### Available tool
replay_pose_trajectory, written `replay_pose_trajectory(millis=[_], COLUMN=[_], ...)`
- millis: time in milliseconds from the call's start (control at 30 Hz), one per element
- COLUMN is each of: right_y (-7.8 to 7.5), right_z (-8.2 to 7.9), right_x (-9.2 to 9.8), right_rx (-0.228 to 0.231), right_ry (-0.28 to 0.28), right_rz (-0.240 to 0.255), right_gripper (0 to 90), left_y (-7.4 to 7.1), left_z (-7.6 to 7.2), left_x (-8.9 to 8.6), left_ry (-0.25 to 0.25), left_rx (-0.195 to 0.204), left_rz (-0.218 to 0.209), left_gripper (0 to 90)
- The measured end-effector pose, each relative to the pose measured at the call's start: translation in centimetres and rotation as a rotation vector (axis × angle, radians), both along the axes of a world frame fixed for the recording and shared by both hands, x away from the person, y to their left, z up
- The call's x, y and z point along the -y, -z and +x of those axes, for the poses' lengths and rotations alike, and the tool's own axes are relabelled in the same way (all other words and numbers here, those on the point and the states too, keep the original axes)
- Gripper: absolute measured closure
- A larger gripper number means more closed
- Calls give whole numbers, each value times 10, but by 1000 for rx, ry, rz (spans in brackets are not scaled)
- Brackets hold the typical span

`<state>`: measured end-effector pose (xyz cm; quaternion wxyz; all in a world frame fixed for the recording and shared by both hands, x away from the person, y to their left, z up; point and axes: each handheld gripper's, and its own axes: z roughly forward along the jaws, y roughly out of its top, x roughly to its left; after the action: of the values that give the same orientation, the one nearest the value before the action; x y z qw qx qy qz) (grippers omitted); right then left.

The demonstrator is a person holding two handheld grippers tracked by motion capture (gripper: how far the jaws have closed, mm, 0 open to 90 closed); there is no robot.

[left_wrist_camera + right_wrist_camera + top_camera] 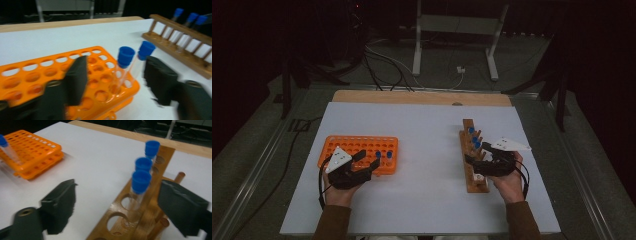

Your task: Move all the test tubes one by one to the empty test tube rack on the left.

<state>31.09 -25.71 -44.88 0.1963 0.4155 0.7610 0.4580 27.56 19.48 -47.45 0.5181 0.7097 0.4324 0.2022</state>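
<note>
I have the left gripper [368, 161] at the right end of the orange plastic grid rack [357, 148], which lies on the left of the white counter [422, 150]. Its jaws stand spread, with two clear blue-capped test tubes [125, 67] upright in the rack's corner holes between them; the pads look clear of the glass, though the left gripper view is blurred.

The right gripper [476, 162] sits at the long wooden tube rack [474, 155] on the right of the counter. Its jaws are spread on either side of the nearest clear tube with a blue cap [139, 188], which stands in its hole, neither pad touching it. Two more blue-capped tubes [148, 157] stand in the holes behind it.
</note>
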Motion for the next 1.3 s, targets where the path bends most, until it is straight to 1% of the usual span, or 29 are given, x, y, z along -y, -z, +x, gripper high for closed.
replay_pose_trajectory(millis=[33,67,133,167,233,333,467,567,633,733,900,1000,1067,1133,1300], right_y=[2,4,6,7,8,10,12,13,14,15,16,16,16,16,13], right_z=[1,2,4,4,6,7,9,9,9,9,8,8,8,8,6], right_x=[1,3,5,6,7,7,5,4,2,0,-1,-2,-2,-2,-1], right_rx=[-5,-11,-15,-12,-7,1,5,13,18,33,45,50,50,52,61], right_ry=[8,16,22,29,41,48,63,60,55,58,66,65,66,66,63], right_rz=[1,0,1,1,-2,-3,-10,-18,-20,-38,-46,-50,-48,-46,-34], right_gripper=[213,260,371,408,478,569,658,678,703,747,757,763,764,765,765], left_y=[0,0,-1,-1,-1,-2,-3,-2,-2,-2,-2,-3,-4,-3,-2], left_z=[0,0,0,0,0,-1,-2,-2,-1,-1,-2,-4,-5,-4,-4], left_x=[-1,-1,-2,-2,-3,-4,-7,-8,-9,-8,-9,-9,-10,-10,-9], left_ry=[1,-3,-10,-14,-25,-45,-54,-59,-57,-56,-51,-54,-56,-57,-51], left_rx=[-1,2,0,2,-2,0,-4,-8,-12,-11,-16,-9,-4,-6,-8], left_rz=[-9,-8,-15,-15,-6,11,15,17,13,12,4,0,1,7,7], left_gripper=[269,240,158,153,88,25,8,8,7,8,8,8,7,7,7])
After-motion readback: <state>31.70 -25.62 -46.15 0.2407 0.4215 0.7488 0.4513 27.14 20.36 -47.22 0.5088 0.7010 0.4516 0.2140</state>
